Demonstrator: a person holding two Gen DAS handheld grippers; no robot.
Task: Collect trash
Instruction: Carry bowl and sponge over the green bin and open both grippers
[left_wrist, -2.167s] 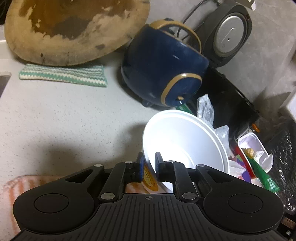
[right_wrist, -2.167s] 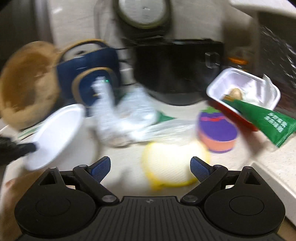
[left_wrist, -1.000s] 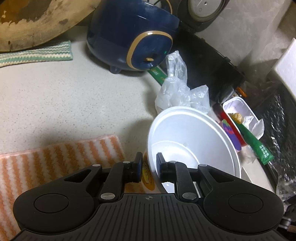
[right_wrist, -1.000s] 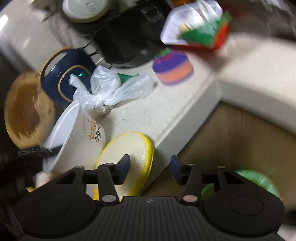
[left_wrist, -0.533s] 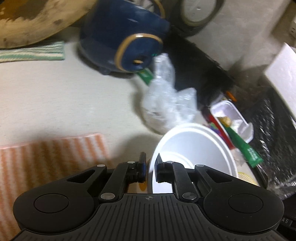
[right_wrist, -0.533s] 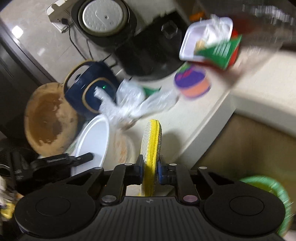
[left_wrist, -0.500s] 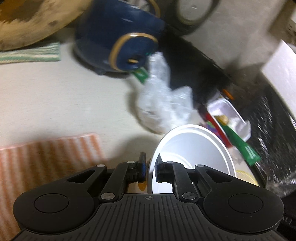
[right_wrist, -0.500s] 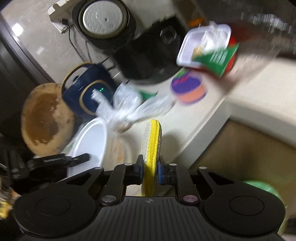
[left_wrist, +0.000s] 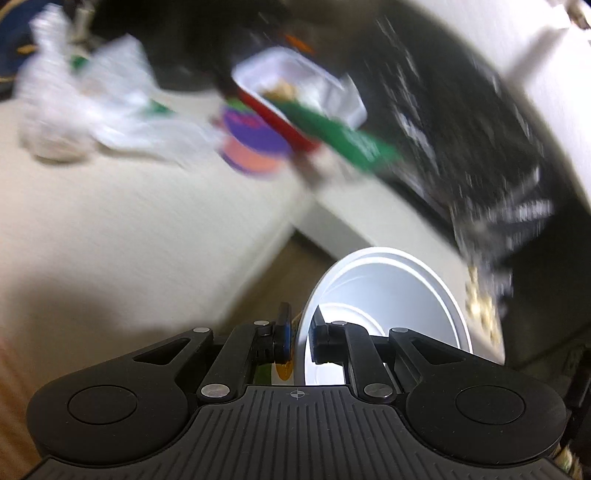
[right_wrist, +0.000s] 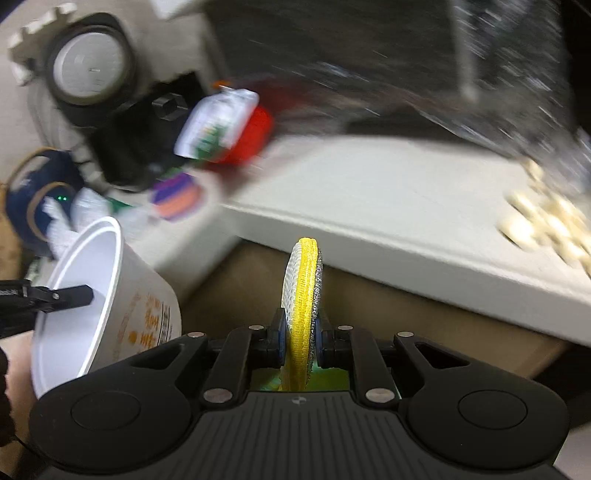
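Note:
My left gripper (left_wrist: 300, 338) is shut on the rim of a white paper noodle bowl (left_wrist: 388, 295) and holds it in the air past the counter edge. The bowl also shows in the right wrist view (right_wrist: 110, 302), with the left gripper's finger inside its rim. My right gripper (right_wrist: 300, 338) is shut on a round yellow scrub pad (right_wrist: 301, 295), held on edge. On the counter lie a crumpled clear plastic bag (left_wrist: 92, 107), a purple and orange cup (left_wrist: 255, 147), and a white tray with a green wrapper (left_wrist: 314, 99).
The pale counter (left_wrist: 129, 229) ends at a corner edge with a brown cabinet front (right_wrist: 388, 306) below it. A black appliance (right_wrist: 140, 147), a round rice cooker (right_wrist: 88, 74) and a blue pot (right_wrist: 37, 199) stand at the back. Both views are motion-blurred.
Both grippers have swung right and off the counter edge, carrying the bowl and the yellow pad. The right gripper closed on the pad about a second ago.

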